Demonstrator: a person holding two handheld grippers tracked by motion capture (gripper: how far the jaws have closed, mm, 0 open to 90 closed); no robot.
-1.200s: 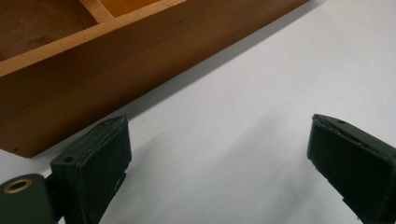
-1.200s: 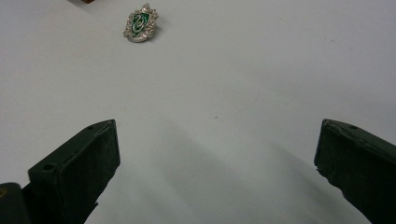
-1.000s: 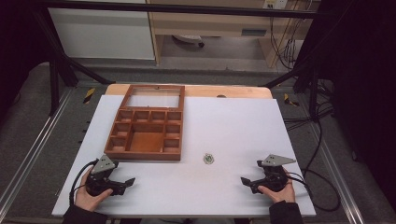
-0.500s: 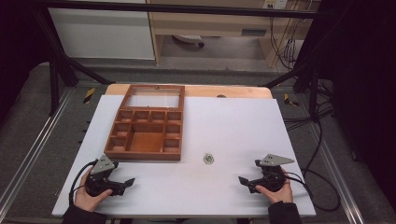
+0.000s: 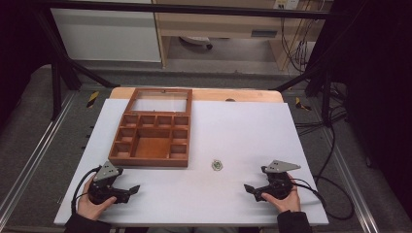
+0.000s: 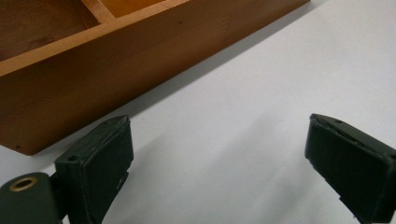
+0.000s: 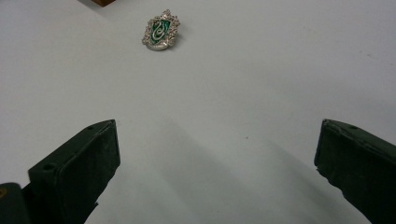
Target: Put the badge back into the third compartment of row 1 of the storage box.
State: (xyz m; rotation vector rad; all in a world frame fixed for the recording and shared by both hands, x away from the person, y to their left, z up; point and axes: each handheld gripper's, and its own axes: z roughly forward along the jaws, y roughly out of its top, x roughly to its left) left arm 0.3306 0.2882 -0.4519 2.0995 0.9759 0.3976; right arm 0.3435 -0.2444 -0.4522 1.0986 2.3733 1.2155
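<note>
You are resting both hand-held grippers, left and right, released on the tabletop; the badge is lying centre-frame beside the box, ready for the right one's reach.

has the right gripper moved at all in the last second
No. In the high view the right gripper sits at the same spot near the table's front edge, right of the green badge, jaws open, the same gap between them.
</note>
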